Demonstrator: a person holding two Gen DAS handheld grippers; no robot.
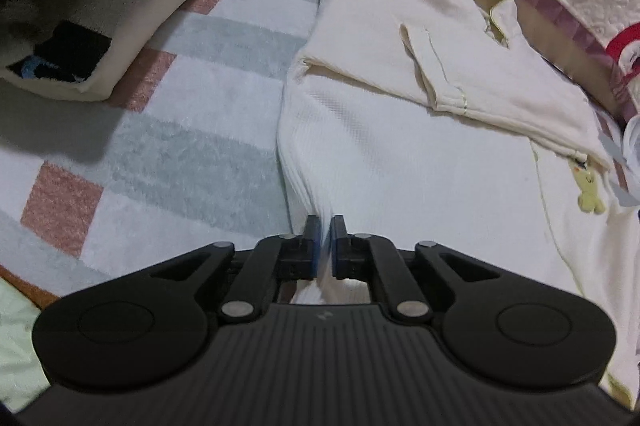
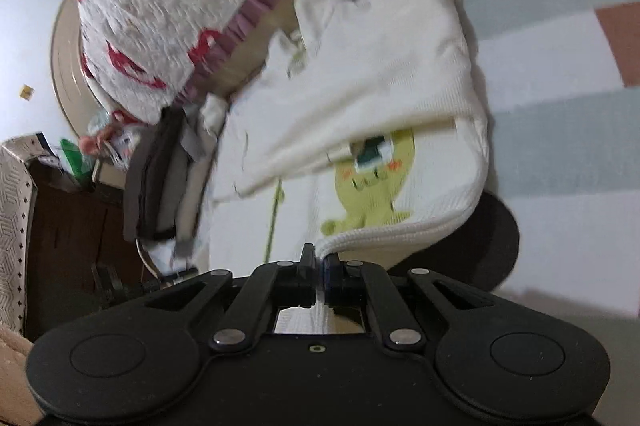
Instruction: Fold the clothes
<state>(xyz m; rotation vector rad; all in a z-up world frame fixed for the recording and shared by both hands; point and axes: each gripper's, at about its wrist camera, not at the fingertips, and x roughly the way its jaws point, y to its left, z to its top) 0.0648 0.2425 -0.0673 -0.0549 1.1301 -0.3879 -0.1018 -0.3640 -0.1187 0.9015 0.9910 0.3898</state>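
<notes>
A cream-white knit garment point(image 1: 400, 145) with a yellow cartoon animal print point(image 2: 368, 185) lies on a striped rug point(image 1: 192, 153), its sleeves folded across the body. My left gripper point(image 1: 325, 222) is shut on the garment's ribbed hem at its near left corner. My right gripper point(image 2: 319, 256) is shut on the ribbed hem point(image 2: 380, 234) at the other corner and lifts it, so the fabric drapes toward the rug. The yellow print also shows at the right edge in the left wrist view point(image 1: 588, 185).
A pile of folded grey and cream clothes point(image 1: 100, 5) sits on the rug at the left. A quilted bedspread with red and pink patterns point(image 2: 180, 5) hangs along the far side. A dark wooden cabinet point(image 2: 72, 246) and clutter stand at the left in the right wrist view.
</notes>
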